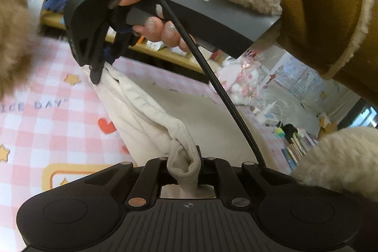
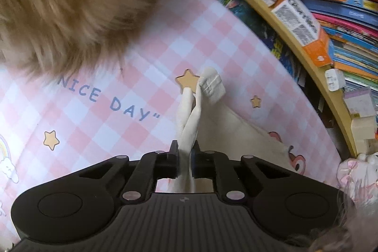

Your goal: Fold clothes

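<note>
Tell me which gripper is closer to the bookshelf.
Right. The right gripper, pinching the white garment, hangs over the checked sheet close to the bookshelf. The left gripper holds the garment's other end, farther from it.

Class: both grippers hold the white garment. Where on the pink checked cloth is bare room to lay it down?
Bare pink checked cloth lies left of the white garment, around the NICE DAY lettering. Crowded: the wooden shelf of books borders the right edge.

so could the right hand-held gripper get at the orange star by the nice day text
Probably not as things stand: the right hand-held gripper is shut on the white garment, whose bunched end covers part of the orange star.
</note>
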The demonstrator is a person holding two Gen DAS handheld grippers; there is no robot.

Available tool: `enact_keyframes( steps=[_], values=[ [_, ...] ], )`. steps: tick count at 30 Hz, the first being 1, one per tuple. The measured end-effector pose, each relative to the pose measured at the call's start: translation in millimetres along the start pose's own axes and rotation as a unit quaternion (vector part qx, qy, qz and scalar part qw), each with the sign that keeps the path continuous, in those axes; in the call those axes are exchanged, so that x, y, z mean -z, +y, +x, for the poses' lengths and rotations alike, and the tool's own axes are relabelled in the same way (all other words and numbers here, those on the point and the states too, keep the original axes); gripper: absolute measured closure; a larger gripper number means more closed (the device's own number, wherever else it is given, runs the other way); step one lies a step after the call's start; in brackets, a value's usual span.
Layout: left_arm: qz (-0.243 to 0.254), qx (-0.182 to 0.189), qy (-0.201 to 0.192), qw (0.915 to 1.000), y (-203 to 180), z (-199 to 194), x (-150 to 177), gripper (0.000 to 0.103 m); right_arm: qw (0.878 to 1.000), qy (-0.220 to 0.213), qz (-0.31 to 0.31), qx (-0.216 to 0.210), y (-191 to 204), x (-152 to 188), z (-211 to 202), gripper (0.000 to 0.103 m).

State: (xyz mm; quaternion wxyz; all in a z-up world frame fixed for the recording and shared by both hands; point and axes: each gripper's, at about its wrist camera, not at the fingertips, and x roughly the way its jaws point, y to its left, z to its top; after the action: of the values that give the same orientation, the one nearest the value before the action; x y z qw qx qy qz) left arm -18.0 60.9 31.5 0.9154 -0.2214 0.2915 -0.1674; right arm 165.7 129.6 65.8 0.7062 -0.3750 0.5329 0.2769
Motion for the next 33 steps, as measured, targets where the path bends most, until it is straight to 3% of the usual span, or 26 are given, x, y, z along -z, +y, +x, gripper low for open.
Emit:
enact_keyframes(
  steps=[6,14,33],
  values=[
    [0.033,0.014,-0.005,0.9993,-22.3,2.1,-6.5,0.098,0.999,-0.032,0.025,0.000,-35.0,15.9,-30.1,0.096],
    [0.067,0.008,-0.009,0.9977,-67.1,18.7,-6.7,0.098,0.995,-0.075,0.067,-0.011,-94.2,63.4,-56.0,0.096],
    [0.122,-0.063,0.019,0.9903,-189.8,98.1,5.1,0.097,0.973,-0.167,0.133,-0.090,-249.6,200.5,-60.2,0.096]
  ],
)
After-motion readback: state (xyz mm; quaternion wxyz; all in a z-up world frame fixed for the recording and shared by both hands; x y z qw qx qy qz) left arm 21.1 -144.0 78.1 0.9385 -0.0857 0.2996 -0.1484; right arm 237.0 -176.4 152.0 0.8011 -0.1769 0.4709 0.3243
